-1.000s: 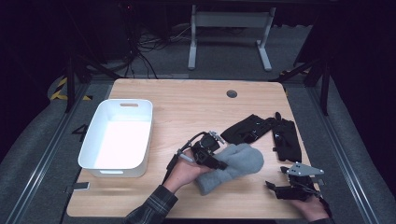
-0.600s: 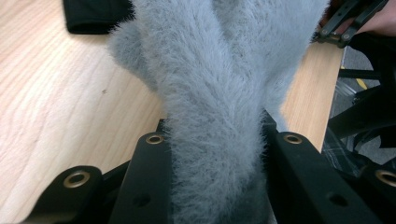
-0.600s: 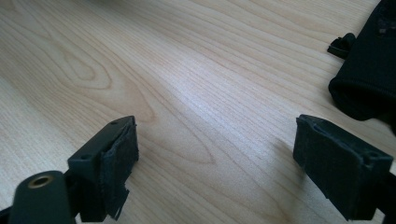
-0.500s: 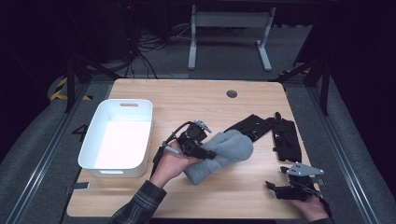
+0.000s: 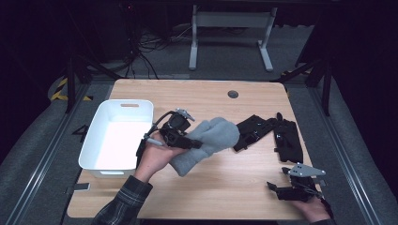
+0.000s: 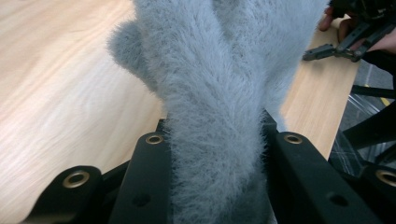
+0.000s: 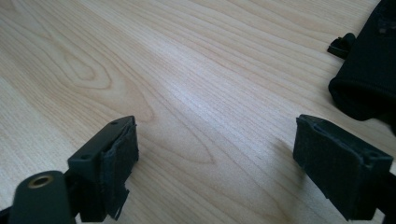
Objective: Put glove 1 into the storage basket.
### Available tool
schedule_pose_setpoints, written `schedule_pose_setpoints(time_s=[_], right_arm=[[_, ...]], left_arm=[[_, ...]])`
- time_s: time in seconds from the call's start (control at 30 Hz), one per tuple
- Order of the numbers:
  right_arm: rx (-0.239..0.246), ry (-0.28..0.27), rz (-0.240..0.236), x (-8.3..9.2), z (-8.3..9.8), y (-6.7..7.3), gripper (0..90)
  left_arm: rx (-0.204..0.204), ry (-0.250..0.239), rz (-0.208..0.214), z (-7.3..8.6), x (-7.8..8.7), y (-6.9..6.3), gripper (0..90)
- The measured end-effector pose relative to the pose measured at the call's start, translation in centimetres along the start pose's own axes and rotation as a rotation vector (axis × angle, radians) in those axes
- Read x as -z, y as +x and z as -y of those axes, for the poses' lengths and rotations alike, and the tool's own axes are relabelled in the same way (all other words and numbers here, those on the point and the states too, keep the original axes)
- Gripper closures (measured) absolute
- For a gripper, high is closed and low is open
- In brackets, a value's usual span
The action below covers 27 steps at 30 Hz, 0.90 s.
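A grey fuzzy mitten (image 5: 213,140) hangs above the middle of the wooden table (image 5: 197,93). My left gripper (image 5: 190,139) is shut on its cuff end. In the left gripper view the mitten (image 6: 219,84) is squeezed between the two black jaws of the left gripper (image 6: 219,158) and droops away from them. My right gripper (image 5: 277,182) rests at the near right edge of the table, held in a hand. In its own view the right gripper (image 7: 224,154) stands open over bare wood with nothing between its pads.
A white bin (image 5: 96,152) sits at the table's left, just beside the left hand. Black gloves (image 5: 272,133) lie at the right; one black glove (image 7: 369,70) shows near the right gripper. A round cable hole (image 5: 233,94) lies at the far edge.
My left gripper has carried the grey mitten up and to the left, nearer the white bin. The right gripper has stayed put.
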State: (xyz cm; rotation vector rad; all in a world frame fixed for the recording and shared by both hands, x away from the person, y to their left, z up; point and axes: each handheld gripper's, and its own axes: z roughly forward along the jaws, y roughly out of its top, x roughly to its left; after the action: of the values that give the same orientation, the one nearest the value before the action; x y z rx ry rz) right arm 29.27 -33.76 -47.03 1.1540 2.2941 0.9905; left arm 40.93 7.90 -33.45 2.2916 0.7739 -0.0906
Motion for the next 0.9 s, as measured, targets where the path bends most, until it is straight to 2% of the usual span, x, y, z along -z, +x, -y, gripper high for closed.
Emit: schedule_pose_setpoints(time_s=[0.17, 0.27, 0.6, 0.63, 0.77, 0.9], right_arm=[[0.000, 0.000, 0.000, 0.0, 0.0, 0.0, 14.4], [0.000, 0.001, 0.001, 0.0, 0.0, 0.0, 14.4], [-0.001, 0.001, 0.003, 0.0, 0.0, 0.0, 14.6], [-0.001, -0.001, 0.001, 0.0, 0.0, 0.0, 14.6], [-0.001, -0.001, 0.001, 0.0, 0.0, 0.0, 14.6], [-0.002, -0.001, 0.002, 0.0, 0.0, 0.0, 14.6]], left_arm=[[0.022, -0.020, -0.015, 0.2, 2.0, 0.6, 70.3], [0.034, -0.028, -0.046, 0.4, 3.2, 1.0, 70.2], [0.073, -0.063, -0.107, 1.3, 6.8, 2.3, 70.2], [0.085, -0.068, -0.117, 1.6, 7.5, 2.7, 70.2], [0.101, -0.082, -0.141, 2.1, 8.8, 3.4, 70.2], [0.137, -0.113, -0.155, 3.0, 10.2, 4.3, 70.2]])
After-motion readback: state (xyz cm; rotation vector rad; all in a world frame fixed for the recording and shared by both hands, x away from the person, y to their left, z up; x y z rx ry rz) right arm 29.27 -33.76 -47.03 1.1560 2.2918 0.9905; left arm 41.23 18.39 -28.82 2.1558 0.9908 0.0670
